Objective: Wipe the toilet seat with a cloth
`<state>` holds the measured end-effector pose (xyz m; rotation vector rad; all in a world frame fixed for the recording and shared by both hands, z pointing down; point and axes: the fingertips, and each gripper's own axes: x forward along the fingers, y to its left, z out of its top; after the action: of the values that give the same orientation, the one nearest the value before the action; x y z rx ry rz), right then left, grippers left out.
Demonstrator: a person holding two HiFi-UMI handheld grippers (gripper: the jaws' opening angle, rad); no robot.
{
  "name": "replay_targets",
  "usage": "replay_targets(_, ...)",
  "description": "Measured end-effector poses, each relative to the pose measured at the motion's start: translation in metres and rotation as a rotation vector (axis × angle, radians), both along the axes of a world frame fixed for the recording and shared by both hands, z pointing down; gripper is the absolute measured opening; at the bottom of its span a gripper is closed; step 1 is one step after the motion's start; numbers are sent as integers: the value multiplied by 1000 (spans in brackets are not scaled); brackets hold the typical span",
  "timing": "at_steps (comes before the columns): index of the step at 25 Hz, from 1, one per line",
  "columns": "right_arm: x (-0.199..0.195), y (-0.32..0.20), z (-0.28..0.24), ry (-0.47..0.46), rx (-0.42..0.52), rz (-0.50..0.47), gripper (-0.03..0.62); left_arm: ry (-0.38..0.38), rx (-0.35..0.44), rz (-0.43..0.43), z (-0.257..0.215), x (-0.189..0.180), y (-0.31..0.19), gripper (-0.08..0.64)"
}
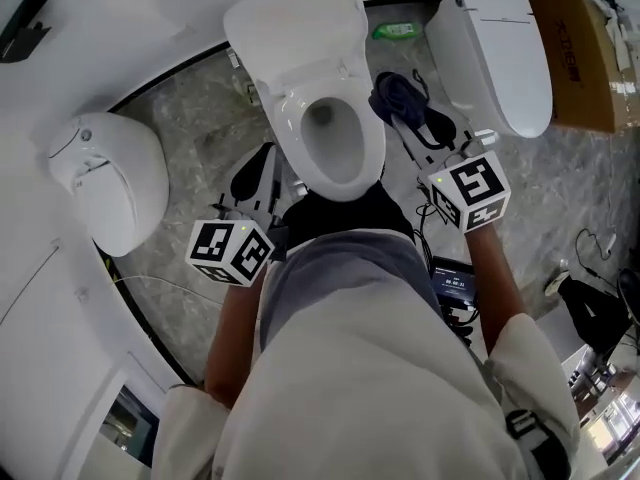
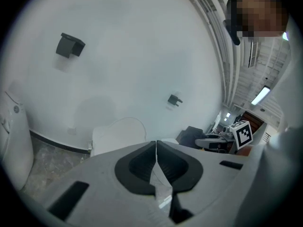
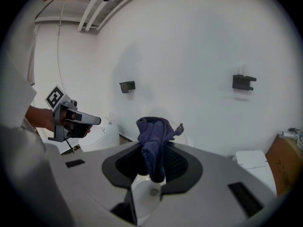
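Observation:
A white toilet stands in front of me with its lid (image 1: 296, 23) raised and its seat ring (image 1: 285, 118) around the open bowl. My right gripper (image 1: 412, 118) hovers just right of the seat, shut on a dark blue cloth (image 1: 398, 95) that bunches up out of the jaws. In the right gripper view the cloth (image 3: 154, 138) hangs between the pads of the right gripper (image 3: 152, 171), above the bowl (image 3: 144, 195). My left gripper (image 1: 264, 163) is left of the seat, apart from it. Its jaws meet with nothing between them (image 2: 155, 148).
A second white toilet (image 1: 110, 183) stands at the left and a third (image 1: 497, 53) at the right, beside a cardboard box (image 1: 580, 58). A green packet (image 1: 398, 31) lies behind the toilet. A small screen device (image 1: 455, 280) and cables lie on the marble floor at my right.

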<state>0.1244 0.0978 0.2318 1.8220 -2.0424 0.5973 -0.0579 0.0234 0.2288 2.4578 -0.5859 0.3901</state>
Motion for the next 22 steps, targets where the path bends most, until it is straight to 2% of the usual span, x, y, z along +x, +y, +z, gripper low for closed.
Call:
replay_targets(6,2,21,-52,-58,94,82,98,57,51,5,-40,9,-5,14)
replay_targets(11,-6,35,-92,-99,158,101,98,62,145,-1,-68,16,-7,14)
replay_targets(15,-8,48,-110,-100,174,112,95,51,200,4,-83,17,-6,14)
replay_targets(22,-17,61,-120,-95,184,88,94,52,216,-11,-90,6,-1,14)
